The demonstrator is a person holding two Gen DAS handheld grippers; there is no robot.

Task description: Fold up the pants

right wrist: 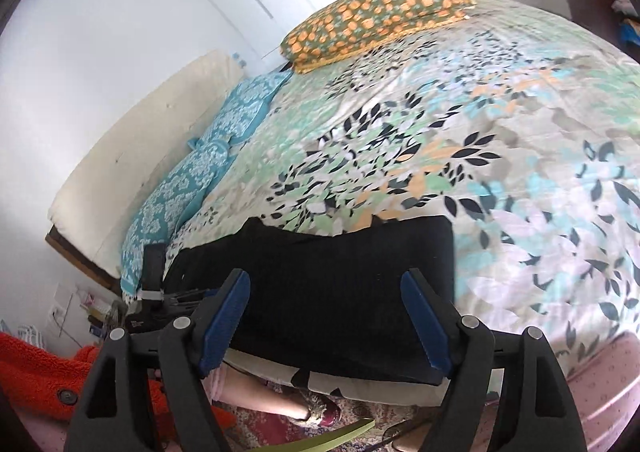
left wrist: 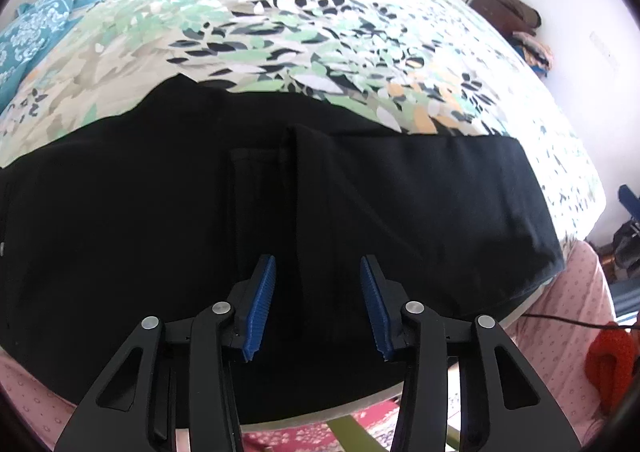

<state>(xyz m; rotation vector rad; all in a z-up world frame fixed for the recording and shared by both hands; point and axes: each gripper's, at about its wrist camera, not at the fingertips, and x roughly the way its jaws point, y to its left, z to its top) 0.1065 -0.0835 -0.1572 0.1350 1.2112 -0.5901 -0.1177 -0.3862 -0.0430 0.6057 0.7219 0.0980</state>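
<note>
Black pants [left wrist: 160,220] lie flat along the near edge of a bed, folded lengthwise, with a raised fold edge running down the middle. My left gripper [left wrist: 318,304] is open and empty, hovering just above the pants near their front edge. In the right wrist view the pants [right wrist: 328,280] lie across the bed's near edge, with a square end at the right. My right gripper [right wrist: 326,320] is open and empty above the pants' near edge. The other gripper's black body [right wrist: 154,292] shows at the pants' left end.
The bed has a leaf-patterned cover [left wrist: 340,40] [right wrist: 500,156]. Teal pillows [left wrist: 36,28] [right wrist: 200,180] and an orange-patterned pillow [right wrist: 376,16] lie at its far side. A pink skirt [left wrist: 560,332] hangs below the bed edge. An orange garment [right wrist: 36,376] and a foot [right wrist: 316,412] are on the floor.
</note>
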